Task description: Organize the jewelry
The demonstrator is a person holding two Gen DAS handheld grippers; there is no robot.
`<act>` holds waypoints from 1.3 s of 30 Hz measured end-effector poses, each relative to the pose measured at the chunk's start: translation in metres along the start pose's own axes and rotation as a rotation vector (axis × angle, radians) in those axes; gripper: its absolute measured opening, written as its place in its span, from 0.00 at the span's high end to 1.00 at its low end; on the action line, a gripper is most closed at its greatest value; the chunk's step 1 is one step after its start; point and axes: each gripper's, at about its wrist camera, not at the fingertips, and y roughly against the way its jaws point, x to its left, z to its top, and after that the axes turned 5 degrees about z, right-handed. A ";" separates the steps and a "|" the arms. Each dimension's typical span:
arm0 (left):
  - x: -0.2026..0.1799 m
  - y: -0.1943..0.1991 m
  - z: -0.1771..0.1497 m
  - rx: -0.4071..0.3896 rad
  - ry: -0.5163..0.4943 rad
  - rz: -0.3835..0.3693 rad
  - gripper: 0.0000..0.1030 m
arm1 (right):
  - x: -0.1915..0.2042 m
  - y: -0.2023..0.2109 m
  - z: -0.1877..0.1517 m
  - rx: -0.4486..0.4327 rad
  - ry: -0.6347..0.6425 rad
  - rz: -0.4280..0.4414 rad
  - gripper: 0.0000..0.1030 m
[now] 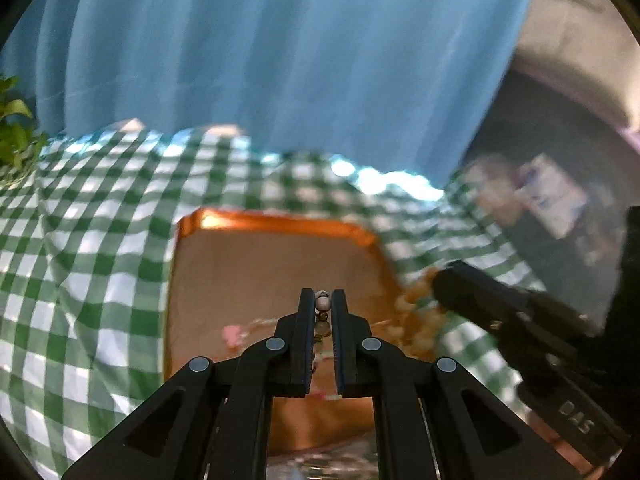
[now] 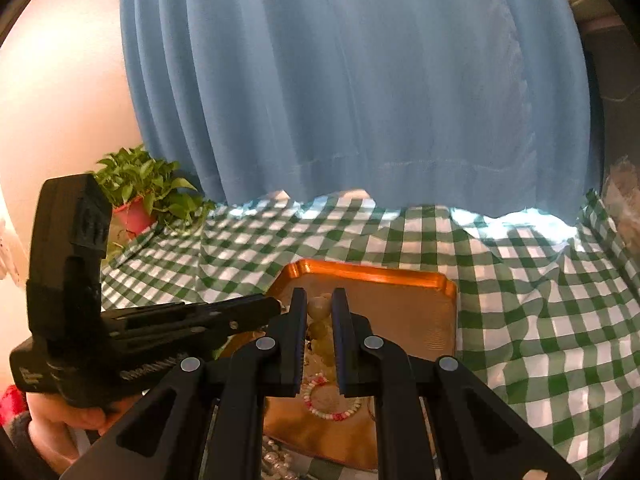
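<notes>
Right wrist: orange tray (image 2: 440, 312) holds pink-and-white bracelet (image 2: 332, 410); each hand-held gripper pinches a bead strand (image 2: 318, 308).

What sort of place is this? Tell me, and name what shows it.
Probably a home room with a dressed table: a green-checked tablecloth covers it, a blue curtain hangs behind, and a potted plant stands at the table's far left corner. A copper tray holds bead jewelry.
</notes>
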 end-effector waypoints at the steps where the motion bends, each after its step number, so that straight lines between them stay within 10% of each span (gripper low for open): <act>1: 0.002 -0.009 -0.002 0.027 0.000 0.042 0.92 | -0.003 -0.006 -0.003 0.016 -0.007 -0.007 0.89; 18: -0.004 -0.053 -0.026 0.150 -0.094 0.210 0.92 | -0.034 -0.068 -0.046 0.276 -0.091 -0.146 0.89; 25: -0.001 -0.029 -0.021 0.089 -0.065 0.267 0.38 | -0.027 -0.047 -0.035 0.219 -0.089 -0.159 0.61; 39: -0.026 0.096 -0.059 -0.004 -0.090 0.220 0.34 | 0.027 0.047 -0.049 0.146 -0.059 -0.173 0.56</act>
